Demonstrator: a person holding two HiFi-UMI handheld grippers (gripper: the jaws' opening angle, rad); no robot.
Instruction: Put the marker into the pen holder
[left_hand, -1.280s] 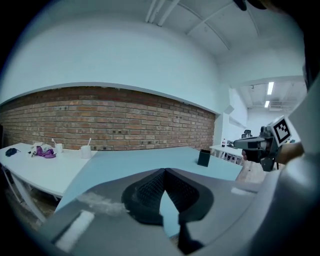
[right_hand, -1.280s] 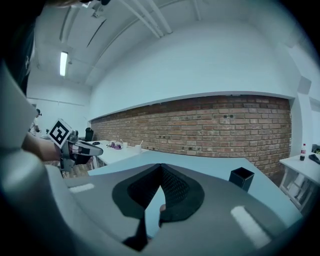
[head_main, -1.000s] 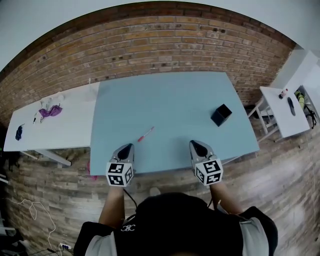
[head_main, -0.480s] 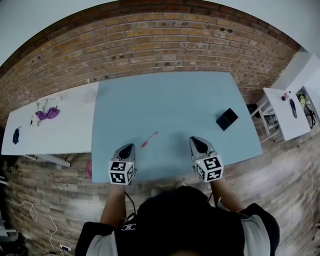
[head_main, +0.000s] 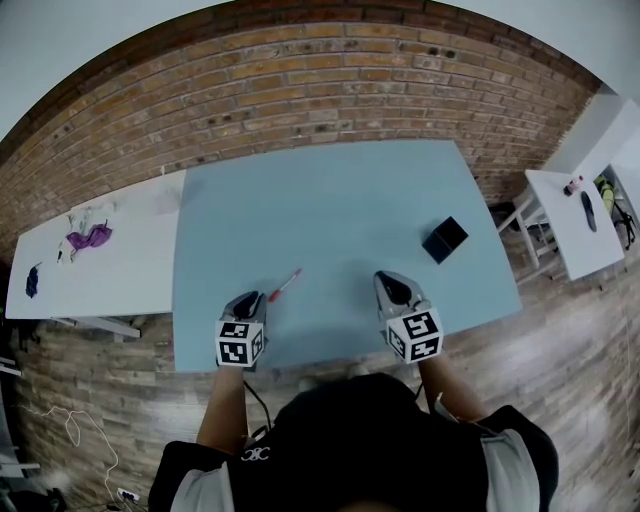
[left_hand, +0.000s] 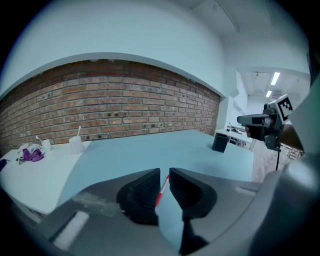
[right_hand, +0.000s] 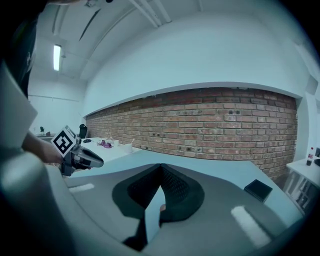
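At the near edge of the blue surface (head_main: 330, 200), a person holds two grippers. The left gripper's (head_main: 252, 297) fingers (left_hand: 142, 192) have just been opening and stand slightly parted, gripping nothing. The red-and-white marker (head_main: 284, 285) lies on the surface just past their tips and shows through the gap. The right gripper's (head_main: 390, 285) fingers (right_hand: 172, 187) are clenched on nothing. The black pen holder (head_main: 444, 240) stands toward the surface's right edge. A white table (head_main: 110, 270) adjoins the surface's left side. Another white table (head_main: 565, 235) stands apart off its right side. A brick wall (head_main: 300, 80) runs behind it.
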